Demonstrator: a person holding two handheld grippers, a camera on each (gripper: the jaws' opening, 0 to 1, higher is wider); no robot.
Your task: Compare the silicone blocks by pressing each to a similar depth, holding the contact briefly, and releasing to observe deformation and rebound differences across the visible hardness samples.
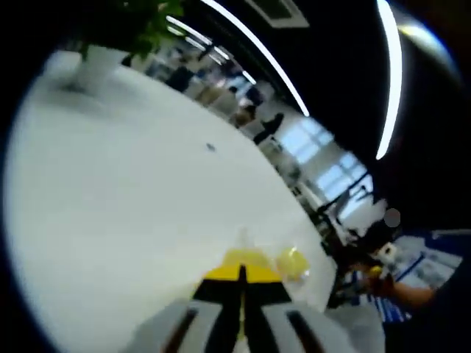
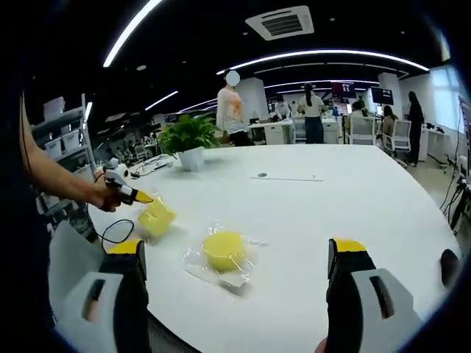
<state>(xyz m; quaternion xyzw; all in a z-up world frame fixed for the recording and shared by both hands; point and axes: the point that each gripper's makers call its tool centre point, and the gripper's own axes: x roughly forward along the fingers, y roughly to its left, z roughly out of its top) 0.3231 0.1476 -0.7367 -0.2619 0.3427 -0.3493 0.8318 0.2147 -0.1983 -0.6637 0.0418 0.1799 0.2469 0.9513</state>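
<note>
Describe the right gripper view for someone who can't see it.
An open hand-held gripper points at a bagged yellow block on a white table. At left, another hand-held gripper touches a second yellow block.

White table [image 2: 353,198] lies open across centre and far right, with only the bagged yellow block [image 2: 223,250] near, a second yellow block [image 2: 156,218] at left under the left gripper [image 2: 140,197], potted plant [image 2: 189,140] far left.
</note>
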